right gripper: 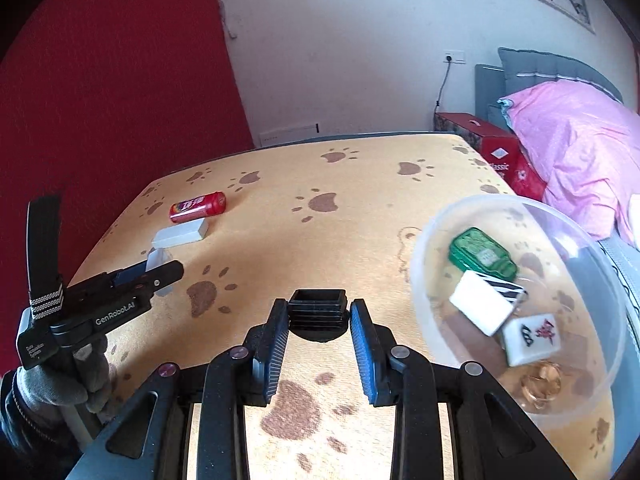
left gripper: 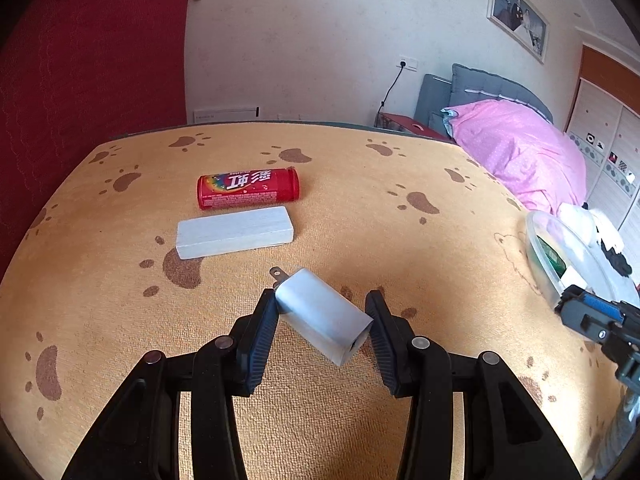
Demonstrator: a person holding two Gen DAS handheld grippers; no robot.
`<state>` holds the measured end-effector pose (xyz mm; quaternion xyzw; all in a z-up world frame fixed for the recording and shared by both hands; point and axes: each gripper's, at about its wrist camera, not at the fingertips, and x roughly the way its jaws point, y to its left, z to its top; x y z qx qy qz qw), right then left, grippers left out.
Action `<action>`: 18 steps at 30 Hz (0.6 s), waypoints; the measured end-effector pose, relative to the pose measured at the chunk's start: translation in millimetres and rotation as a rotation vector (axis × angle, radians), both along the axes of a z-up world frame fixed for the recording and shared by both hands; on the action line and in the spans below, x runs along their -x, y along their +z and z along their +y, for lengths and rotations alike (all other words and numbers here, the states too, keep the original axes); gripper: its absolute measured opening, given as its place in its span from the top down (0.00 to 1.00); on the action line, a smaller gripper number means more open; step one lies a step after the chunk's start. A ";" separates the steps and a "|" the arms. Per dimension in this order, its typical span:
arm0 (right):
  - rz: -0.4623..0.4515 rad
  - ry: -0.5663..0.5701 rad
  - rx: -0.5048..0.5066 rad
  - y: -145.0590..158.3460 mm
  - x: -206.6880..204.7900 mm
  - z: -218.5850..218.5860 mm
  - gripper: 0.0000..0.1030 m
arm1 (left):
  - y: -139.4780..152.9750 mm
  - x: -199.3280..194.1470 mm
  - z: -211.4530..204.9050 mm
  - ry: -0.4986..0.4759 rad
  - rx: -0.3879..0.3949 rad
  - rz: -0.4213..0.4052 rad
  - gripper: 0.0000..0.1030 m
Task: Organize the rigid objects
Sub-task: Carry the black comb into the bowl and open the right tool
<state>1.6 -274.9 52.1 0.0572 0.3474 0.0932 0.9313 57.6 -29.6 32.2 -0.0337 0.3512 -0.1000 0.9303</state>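
Above the paw-print cloth point(left gripper: 120, 340), the left gripper point(left gripper: 322, 318) squeezes a hard, slippery charger point(left gripper: 324, 316) by its ends, and the right gripper point(right gripper: 319, 314) pinches a stiff black cap point(right gripper: 317, 308).

Paw-print table point(left gripper: 360, 208): red tube point(left gripper: 248, 188), white block point(left gripper: 235, 232), clear bowl point(right gripper: 592, 248), seemingly resting.

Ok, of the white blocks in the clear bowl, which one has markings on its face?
The mahjong tile, nearer the camera in the clear bowl, shows black and red characters. The white block beside it, just below the green tin, has a plain face.
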 end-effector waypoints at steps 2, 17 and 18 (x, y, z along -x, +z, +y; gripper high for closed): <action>-0.001 -0.044 -0.009 0.5 5.9 -15.0 0.68 | -0.2 1.3 -2.0 -0.004 -0.001 0.000 0.55; -0.034 -0.283 -0.010 4.0 37.0 -97.1 0.68 | 0.1 11.7 -22.7 -0.068 -0.020 -0.001 0.55; -0.036 -0.295 -0.007 4.8 38.4 -101.1 0.68 | 0.0 12.2 -24.1 -0.074 -0.019 0.001 0.55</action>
